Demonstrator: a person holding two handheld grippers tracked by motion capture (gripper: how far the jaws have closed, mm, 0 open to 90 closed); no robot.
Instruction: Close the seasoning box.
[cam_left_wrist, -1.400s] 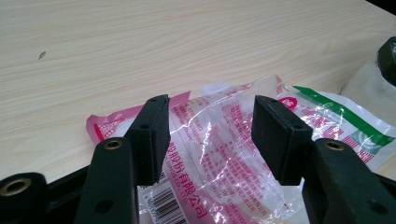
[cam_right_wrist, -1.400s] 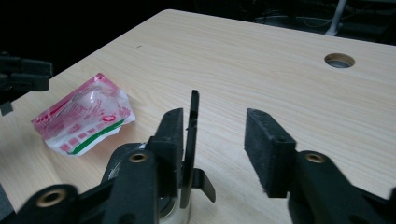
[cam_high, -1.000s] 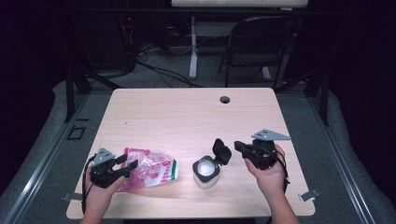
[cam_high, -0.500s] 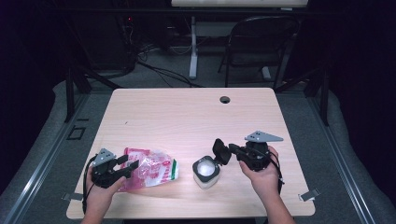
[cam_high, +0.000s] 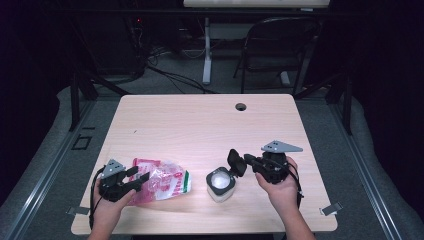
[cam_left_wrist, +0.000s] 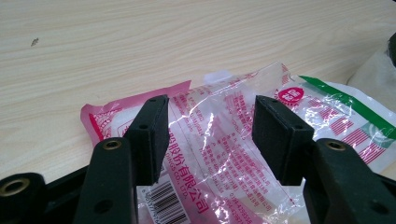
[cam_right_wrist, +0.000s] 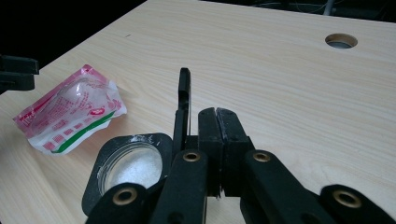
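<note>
Two risks stand out, reading from the left. The left gripper (cam_high: 137, 179) has its jaws apart astride the near end of the bag (cam_high: 165, 182), which lies at the table's (cam_high: 200, 125) front left. If the jaws close on so little slippery film, the bag could slide out or crumple, and whatever is inside might spill when it is tipped. Right of the bag stands the open jar (cam_high: 220, 184) of white grains, its hinged lid (cam_high: 234, 162) upright. The right gripper (cam_high: 247, 160), jaws shut with nothing between them, sits just beside that lid, and a nudge could tip the light jar or snap the lid shut. The left gripper view shows the bag's print and barcode, and that the pads do not visibly press the film. The right gripper view looks into the jar's mouth. The high view alone gives the spacing of bag and jar.
</note>
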